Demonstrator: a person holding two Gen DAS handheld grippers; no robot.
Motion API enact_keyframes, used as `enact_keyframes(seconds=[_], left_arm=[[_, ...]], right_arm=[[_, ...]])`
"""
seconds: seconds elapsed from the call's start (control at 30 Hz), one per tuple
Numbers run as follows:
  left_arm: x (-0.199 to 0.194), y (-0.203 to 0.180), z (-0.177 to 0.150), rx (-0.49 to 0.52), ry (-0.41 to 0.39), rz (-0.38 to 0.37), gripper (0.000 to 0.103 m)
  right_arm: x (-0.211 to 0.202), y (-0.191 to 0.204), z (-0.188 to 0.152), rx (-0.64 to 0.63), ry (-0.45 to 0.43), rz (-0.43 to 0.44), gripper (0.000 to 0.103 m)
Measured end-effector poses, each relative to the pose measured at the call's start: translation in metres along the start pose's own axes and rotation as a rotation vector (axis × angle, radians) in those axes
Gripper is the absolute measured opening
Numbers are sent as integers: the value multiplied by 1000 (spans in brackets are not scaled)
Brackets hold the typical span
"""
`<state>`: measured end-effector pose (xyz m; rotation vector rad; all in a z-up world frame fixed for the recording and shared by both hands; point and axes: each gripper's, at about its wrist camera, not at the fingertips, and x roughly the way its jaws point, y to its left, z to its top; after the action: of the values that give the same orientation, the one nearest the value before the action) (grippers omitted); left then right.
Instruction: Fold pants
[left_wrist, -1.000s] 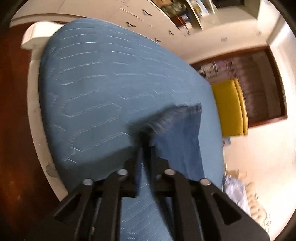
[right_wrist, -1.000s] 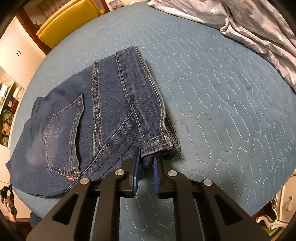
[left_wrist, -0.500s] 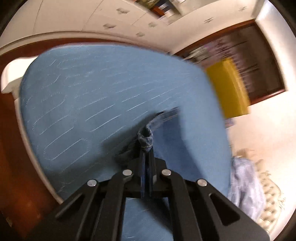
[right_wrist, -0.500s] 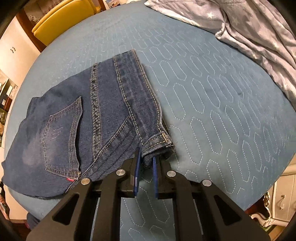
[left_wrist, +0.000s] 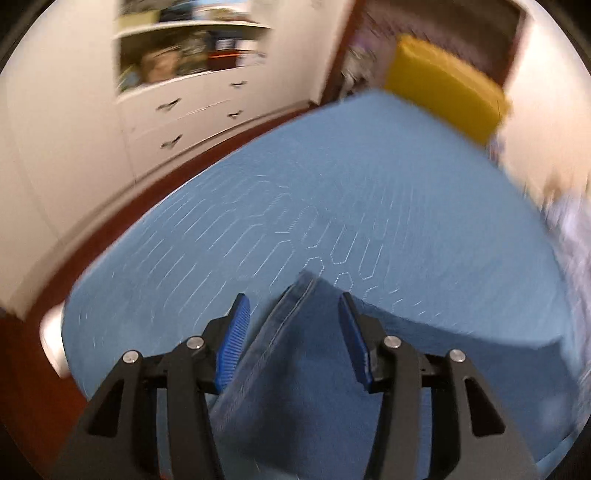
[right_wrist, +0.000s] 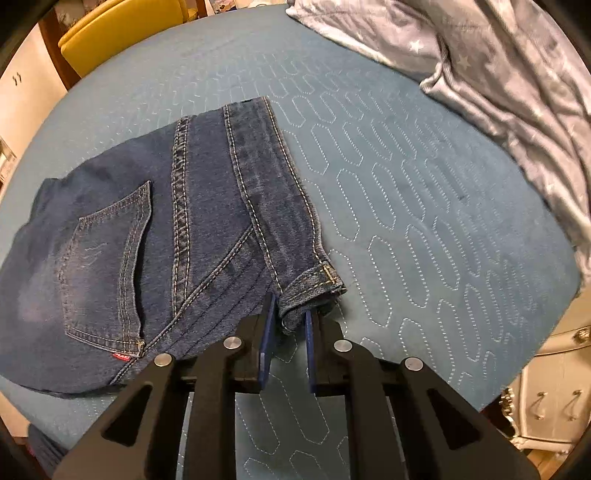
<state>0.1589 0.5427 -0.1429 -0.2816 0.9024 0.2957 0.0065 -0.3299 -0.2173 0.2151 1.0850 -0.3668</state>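
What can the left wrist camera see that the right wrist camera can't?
Only the left wrist view shows the white drawer unit with its cluttered shelf, and the left gripper with jaws wide apart over a denim edge. Only the right wrist view shows the jeans' back pocket, the star-print blanket and the right gripper. Both show the jeans, the blue quilted bed and the yellow chair.

black fingers (right_wrist: 255, 354), blue pads (left_wrist: 232, 341)
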Motion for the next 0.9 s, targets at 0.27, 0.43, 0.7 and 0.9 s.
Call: enact_keyframes(seconds=[0.27,0.43,0.7,0.9], left_arm=[[34,40,-12,-20,12,343,38],[-21,-66,-34,215,-190,70,45],[-28,-290,-94,463,-99,-427,27],[-34,-428,-178,618,-105,-537,28]], right_arm=[[-46,-22,-6,70,-69,-57,56],[-82,48,24,-181,-229,-13,57],[3,243,71,-496,-200,419,34],[65,252,84,-432,-158,311,14]])
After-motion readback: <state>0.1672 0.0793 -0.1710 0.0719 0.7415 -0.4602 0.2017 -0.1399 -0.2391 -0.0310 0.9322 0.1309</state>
